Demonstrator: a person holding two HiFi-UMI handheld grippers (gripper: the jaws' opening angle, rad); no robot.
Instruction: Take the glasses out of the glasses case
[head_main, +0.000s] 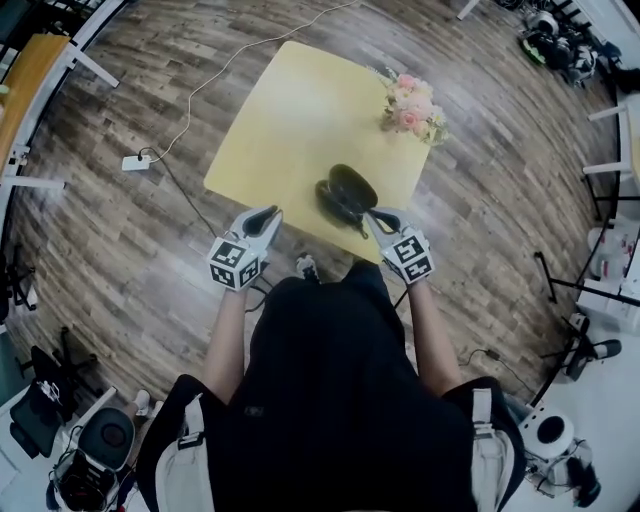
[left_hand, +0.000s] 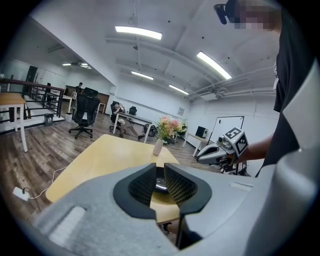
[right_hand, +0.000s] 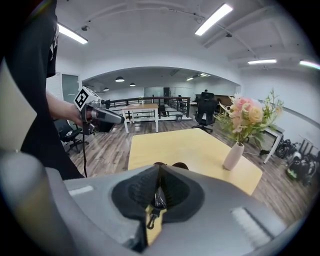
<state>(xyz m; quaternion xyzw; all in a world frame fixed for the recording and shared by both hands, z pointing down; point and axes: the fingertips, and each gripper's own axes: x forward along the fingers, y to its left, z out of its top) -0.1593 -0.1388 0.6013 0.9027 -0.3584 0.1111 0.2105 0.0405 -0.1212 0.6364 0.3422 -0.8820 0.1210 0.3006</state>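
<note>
Right claw (right_hand: 159, 172) pinches the zipper pull (right_hand: 151, 218) on the glasses case (head_main: 346, 190); left claw (left_hand: 160, 181) gapes.

No words, numbers or brand names could be read anywhere. The marker cube (head_main: 233, 263) on the left gripper (head_main: 268, 213) and the marker cube (head_main: 410, 256) on the right gripper (head_main: 375, 215) had only black and white square patterns on them, with no letters. A bit of white print (right_hand: 53, 49) showed on the person's black shirt (head_main: 330, 400), but it was cut off at the edge and too small to read.
</note>
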